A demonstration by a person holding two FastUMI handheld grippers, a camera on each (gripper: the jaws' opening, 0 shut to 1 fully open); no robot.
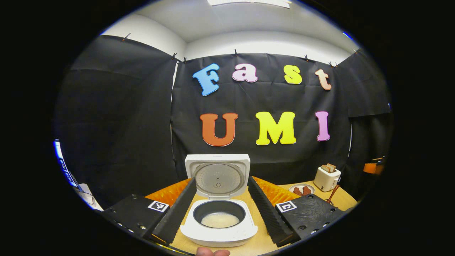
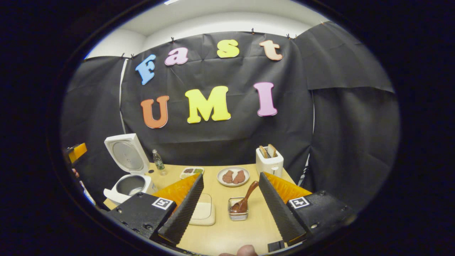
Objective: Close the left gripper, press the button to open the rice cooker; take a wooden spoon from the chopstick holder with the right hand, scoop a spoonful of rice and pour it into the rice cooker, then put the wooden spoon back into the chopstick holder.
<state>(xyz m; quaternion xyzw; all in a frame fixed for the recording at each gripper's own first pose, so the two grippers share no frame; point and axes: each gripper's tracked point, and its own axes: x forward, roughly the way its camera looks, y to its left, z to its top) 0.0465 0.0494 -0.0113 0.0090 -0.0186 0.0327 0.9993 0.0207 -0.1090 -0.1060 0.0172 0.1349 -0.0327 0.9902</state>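
No legible text, labels or numbers.

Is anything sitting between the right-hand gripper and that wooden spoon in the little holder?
Nothing visible does. In the right gripper view, the right gripper is open and the wooden spoon stands in the chopstick holder straight ahead between its fingers, with only bare table before it. The white dish lies off to one side.
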